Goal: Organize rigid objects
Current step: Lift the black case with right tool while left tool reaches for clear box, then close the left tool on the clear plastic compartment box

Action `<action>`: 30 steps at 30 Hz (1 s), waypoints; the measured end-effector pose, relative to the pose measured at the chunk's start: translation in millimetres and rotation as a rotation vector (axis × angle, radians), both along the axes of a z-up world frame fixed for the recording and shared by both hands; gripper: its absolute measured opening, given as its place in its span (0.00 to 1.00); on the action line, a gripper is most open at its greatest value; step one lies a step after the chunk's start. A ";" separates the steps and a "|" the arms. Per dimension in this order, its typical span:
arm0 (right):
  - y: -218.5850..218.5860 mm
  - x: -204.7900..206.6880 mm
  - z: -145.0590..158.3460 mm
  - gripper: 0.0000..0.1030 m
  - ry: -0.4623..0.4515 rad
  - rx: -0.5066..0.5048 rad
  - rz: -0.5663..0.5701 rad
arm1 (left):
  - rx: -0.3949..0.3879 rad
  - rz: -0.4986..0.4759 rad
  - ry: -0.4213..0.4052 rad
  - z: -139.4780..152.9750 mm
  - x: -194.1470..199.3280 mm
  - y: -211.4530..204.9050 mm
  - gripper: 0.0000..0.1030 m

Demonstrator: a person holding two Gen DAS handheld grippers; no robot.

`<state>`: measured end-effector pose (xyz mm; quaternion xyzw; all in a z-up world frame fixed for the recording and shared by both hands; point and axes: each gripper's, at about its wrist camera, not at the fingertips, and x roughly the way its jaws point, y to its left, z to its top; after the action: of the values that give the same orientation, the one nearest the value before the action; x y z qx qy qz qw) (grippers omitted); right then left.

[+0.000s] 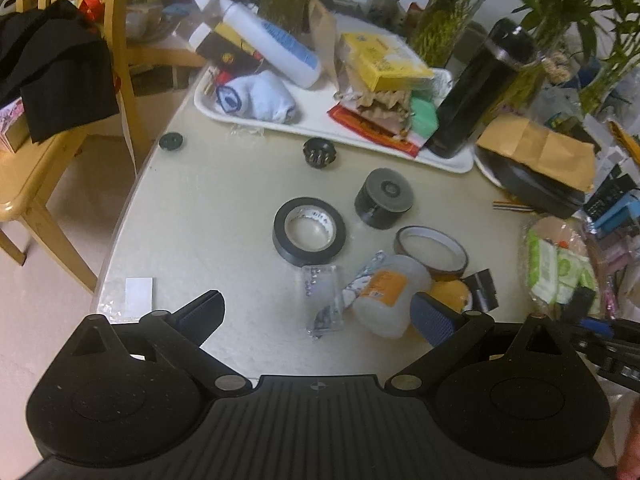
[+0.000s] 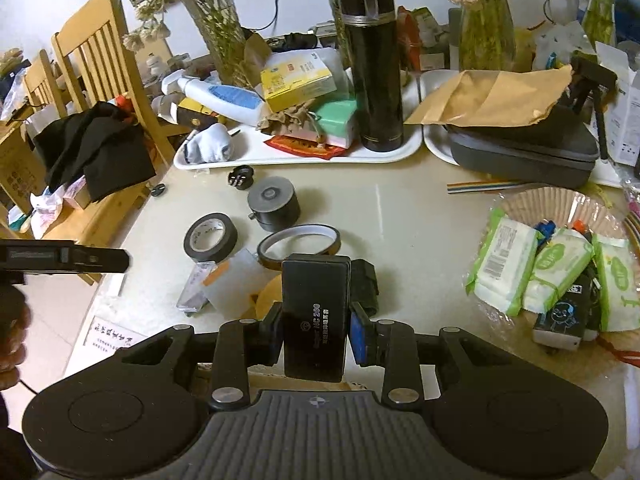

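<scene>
- Right gripper (image 2: 313,336): blue-padded jaws clamped on the two long sides of a flat black rectangular case with pale printed lettering (image 2: 313,316); the case stands out forward between the jaws, raised over the near part of the beige tabletop (image 2: 400,216).
- Left gripper (image 1: 320,316): jaws spread wide apart, nothing between them, hovering over the near table edge.
- Small clear plastic box (image 1: 322,300): lying on the table in the gap ahead of the left jaws, touching neither.
- Frosted plastic bottle with an orange label (image 1: 386,294): on its side, just beside the clear box and close to the left gripper's right finger.
- Roll of black tape (image 1: 309,230): flat on the table, farther off.
- Thin brown-rimmed tape ring (image 1: 431,252): right of the black roll.
- Dark grey round canister (image 1: 383,198): beyond both rolls.
- White tray (image 1: 280,122): far side, piled with a tall black flask (image 1: 480,88), a white lotion bottle (image 1: 264,36) and a yellow carton (image 1: 384,62).
</scene>
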<state>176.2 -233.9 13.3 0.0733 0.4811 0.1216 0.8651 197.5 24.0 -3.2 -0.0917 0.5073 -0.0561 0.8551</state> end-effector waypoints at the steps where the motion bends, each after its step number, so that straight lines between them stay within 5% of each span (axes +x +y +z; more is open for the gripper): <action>1: 0.6 -0.1 -0.1 0.35 0.000 0.001 0.003 | 0.002 0.002 0.011 -3.9 2.7 -0.3 0.98; 4: 1.5 0.2 -1.1 0.35 0.002 0.004 0.008 | -0.004 -0.003 0.049 -16.6 12.3 -2.2 0.84; 11: 0.3 0.9 0.7 0.35 0.002 0.018 0.010 | -0.026 0.014 0.118 -42.8 34.2 -5.3 0.79; 30: -4.0 1.7 5.7 0.35 -0.009 0.051 0.014 | 0.020 -0.011 0.185 -77.5 63.4 -28.6 0.40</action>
<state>177.9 -237.9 19.0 0.0913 0.4746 0.1401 0.8642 260.8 -4.6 -80.7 -0.0853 0.5852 -0.0469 0.8050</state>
